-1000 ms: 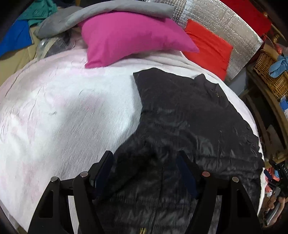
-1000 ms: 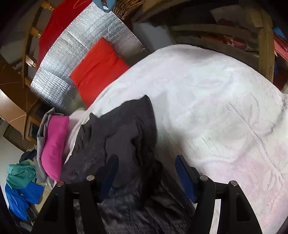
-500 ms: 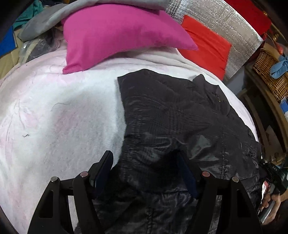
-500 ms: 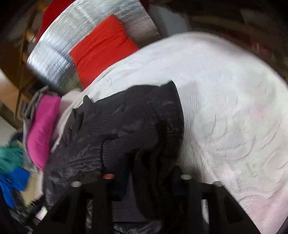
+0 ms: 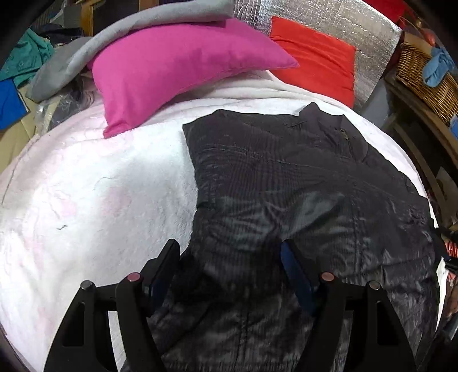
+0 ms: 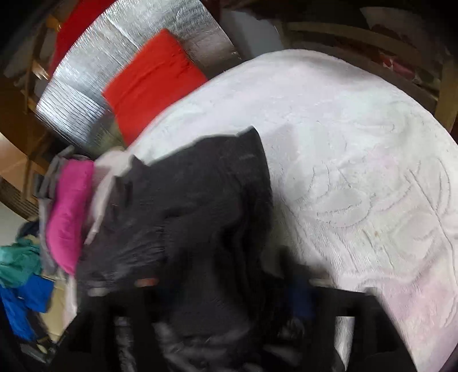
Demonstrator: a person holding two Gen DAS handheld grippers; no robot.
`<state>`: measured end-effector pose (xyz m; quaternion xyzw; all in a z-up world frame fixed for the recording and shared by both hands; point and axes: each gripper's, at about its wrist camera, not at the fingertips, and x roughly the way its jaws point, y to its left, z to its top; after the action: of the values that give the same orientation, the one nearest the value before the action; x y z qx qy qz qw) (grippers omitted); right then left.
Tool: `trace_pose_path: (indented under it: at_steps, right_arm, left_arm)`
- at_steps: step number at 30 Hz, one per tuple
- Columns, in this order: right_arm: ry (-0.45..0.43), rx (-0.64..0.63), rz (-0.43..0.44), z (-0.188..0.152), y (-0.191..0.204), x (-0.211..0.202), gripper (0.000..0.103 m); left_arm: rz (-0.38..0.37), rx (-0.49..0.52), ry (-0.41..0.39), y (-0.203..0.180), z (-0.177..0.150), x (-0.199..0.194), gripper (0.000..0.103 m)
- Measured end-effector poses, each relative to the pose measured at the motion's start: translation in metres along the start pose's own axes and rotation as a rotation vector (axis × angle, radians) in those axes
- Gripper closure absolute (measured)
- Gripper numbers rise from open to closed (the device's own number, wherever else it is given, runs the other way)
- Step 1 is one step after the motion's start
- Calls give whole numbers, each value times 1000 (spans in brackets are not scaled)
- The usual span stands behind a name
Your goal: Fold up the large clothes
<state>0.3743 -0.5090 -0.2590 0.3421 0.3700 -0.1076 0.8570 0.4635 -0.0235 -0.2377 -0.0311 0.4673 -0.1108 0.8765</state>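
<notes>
- My left claw [image 5: 230, 257] hangs with its fingers spread wide above the near part of the black jacket [image 5: 286, 194], nothing between the blue pads
- My right claw [image 6: 229, 289] is a dark blur under bunched black cloth, so I cannot tell whether it is spread or pinching; half a second ago its outline was easier to read
- The jacket lies on the white blanket [image 5: 94, 200], shiny and quilted in fine ribs, collar and small brass zipper pull at the far end; its left edge is straighter and flatter than a second ago
- From the right wrist view a ribbed cuff and folded sleeve heap up close to the lens
- The blanket is fluffy, with embossed curved lines and faint pink patches
- Beyond the jacket sit a plump magenta pillow [image 5: 177, 68], a grey one on top, and an orange-red cushion [image 5: 315, 57] against a crinkled silver foil panel [image 5: 329, 20]
- A woven wicker basket [image 5: 423, 80] at the far right holds a light blue cloth [image 5: 438, 65]
</notes>
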Motion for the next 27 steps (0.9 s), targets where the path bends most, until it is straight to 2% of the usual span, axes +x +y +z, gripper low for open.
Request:
trace_pose_path:
  at_steps: [10,17,21,24,27]
  right_arm:
    - [-72,-22,52,-43,-27,-80,26]
    - [-94,-85,79,-106,-54,-141,26]
    - [-31,-88,77,-149,-77,-161,26]
    - [51,-102,72,-180,-86,-164,26]
    - [132,-137,54,-209,-87,-163,26]
  left_arm:
    - [-8,7,-71,18,-50,-61,29]
    - [23,12,-90,44,-116,-105,29]
    - [7,-35,-51,65,-167,-121,29]
    - [6,-54,22,74,-211,-121,29]
    - [-29,-76,100,75,-237,-117,29]
